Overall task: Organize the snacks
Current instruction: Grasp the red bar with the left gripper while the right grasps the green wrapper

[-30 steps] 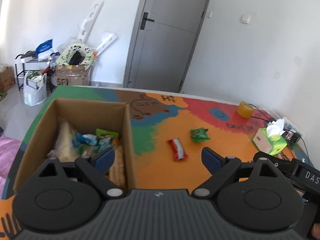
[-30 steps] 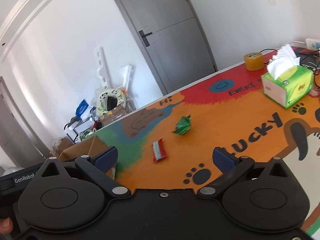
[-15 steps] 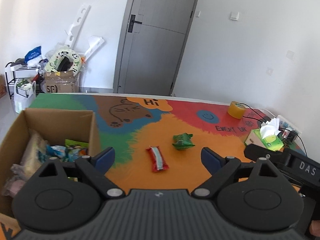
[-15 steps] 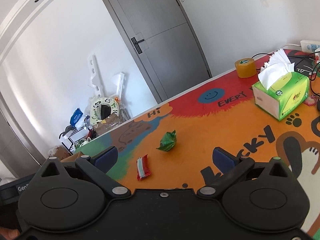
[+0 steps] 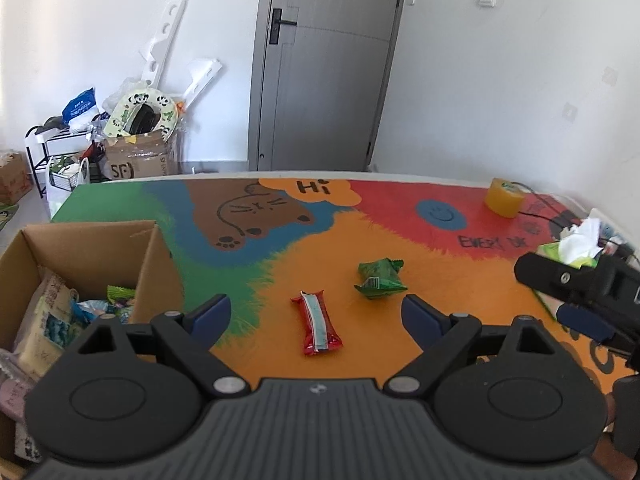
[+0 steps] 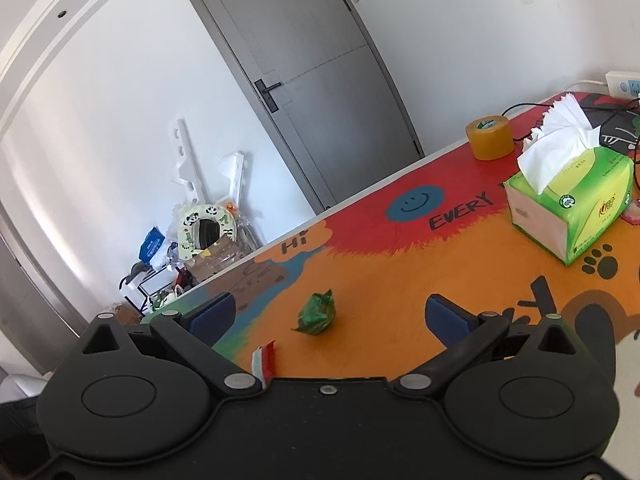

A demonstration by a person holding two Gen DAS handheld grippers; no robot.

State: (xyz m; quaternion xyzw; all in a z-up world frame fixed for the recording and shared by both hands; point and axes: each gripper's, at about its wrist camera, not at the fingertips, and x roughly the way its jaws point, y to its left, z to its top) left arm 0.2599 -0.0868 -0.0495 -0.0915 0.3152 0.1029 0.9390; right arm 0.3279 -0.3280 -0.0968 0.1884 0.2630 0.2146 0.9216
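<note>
A red snack bar (image 5: 317, 322) with a pale stripe lies on the orange part of the colourful table mat (image 5: 440, 280). A crumpled green snack packet (image 5: 379, 278) lies just right of it. My left gripper (image 5: 316, 314) stands open above the near side of the red bar, nothing between its fingers. At the left sits a cardboard box (image 5: 154, 264) holding several snack packets. In the right wrist view my right gripper (image 6: 330, 316) is open too, with the green packet (image 6: 316, 314) on the mat ahead of it and one end of the red bar (image 6: 265, 362) at its body's edge.
A green tissue box (image 6: 576, 204) and a yellow tape roll (image 6: 489, 138) stand at the table's right, with cables and a power strip (image 6: 622, 82) beyond. A grey door (image 5: 324, 64), boxes and a rack (image 5: 52, 148) lie behind the table. The right gripper's body (image 5: 580, 292) juts in at right.
Both grippers have shifted right along the table. In the left view the box slid toward the left edge and the red bar came between the fingers. Both stayed open.
</note>
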